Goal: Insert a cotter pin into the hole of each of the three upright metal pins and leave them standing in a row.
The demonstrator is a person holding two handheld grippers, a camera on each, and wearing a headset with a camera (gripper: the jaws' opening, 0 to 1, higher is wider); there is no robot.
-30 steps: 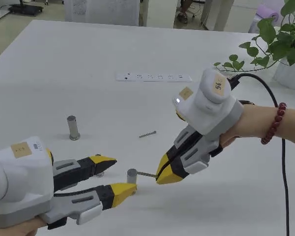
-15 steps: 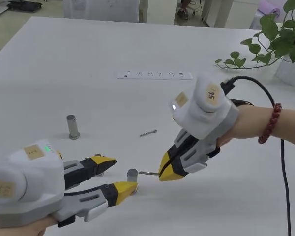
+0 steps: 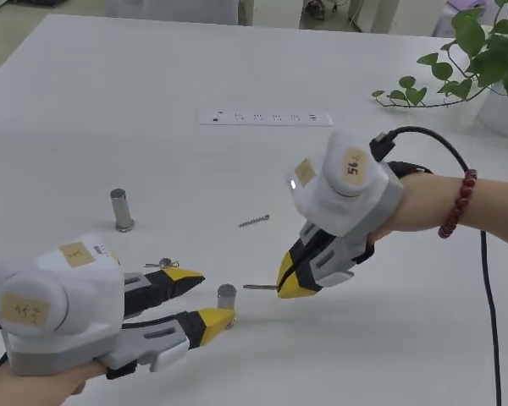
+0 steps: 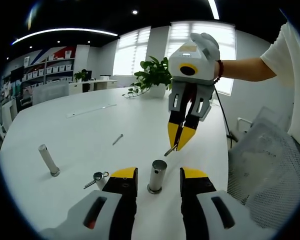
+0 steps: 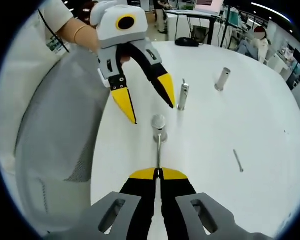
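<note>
Cotter pin [image 3: 258,287] in right tool [image 3: 281,292]; white table [image 3: 110,101], power strip [image 3: 264,118], plant [image 3: 483,51].

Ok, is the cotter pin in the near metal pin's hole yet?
Out. The right claw holds the cotter pin level, its tip short of the metal pin; a gap shows between them in the head view.

The bench [image 3: 152,101] is white, smooth and matt, with a faint sheen. Between the fingers [image 3: 210,320] of the left gripper [image 3: 213,296] stands a metal pin [image 3: 226,295] of dull grey metal with smooth sides. The cotter pin [image 3: 256,288] pinched in the fingers of the right gripper [image 3: 281,292] is thin, bare, slightly shiny wire. Both pairs of fingers are smooth plastic, black with glossy yellow tips. The housings [image 3: 347,190] behind them are matt white and grey plastic with tan paper labels [image 3: 78,254].
</note>
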